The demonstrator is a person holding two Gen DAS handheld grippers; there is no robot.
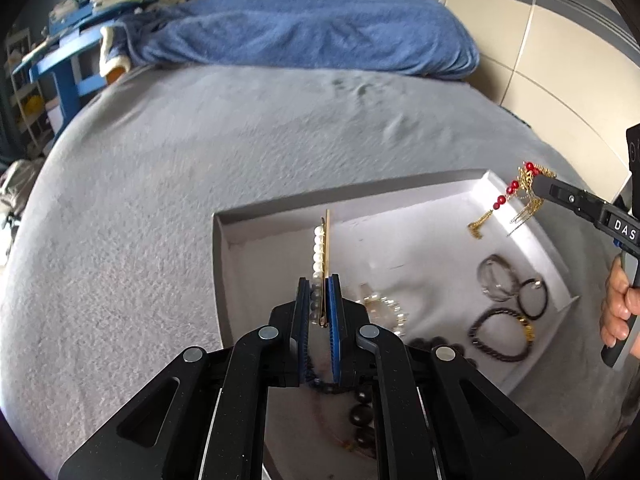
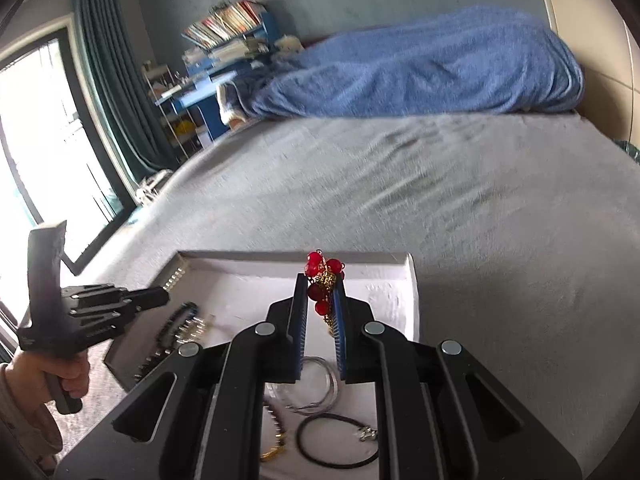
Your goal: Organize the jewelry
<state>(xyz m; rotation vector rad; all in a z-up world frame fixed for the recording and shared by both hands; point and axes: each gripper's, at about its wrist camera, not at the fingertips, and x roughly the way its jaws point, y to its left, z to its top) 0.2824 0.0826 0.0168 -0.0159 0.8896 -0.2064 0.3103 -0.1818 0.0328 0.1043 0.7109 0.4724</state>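
Someone's bedroom at home. A big bed (image 2: 460,208) in a grey sheet is taking up most of the view, with a blue blanket (image 2: 420,72) bunching up at the far end. Books (image 2: 226,22) are piling on a blue shelf (image 2: 212,76), and green curtains (image 2: 108,76) are hanging by a window (image 2: 44,128).

Left gripper (image 1: 319,300) clamped on pearl hairpin (image 1: 320,248), raised over tray. Right gripper (image 2: 320,300) clamped on red-bead ornament (image 2: 322,276), held aloft.

Grey bed (image 2: 460,208), blue blanket (image 2: 420,68) at head; blue bookshelf (image 2: 240,40); teal curtain (image 2: 108,92) beside bright window (image 2: 36,128).
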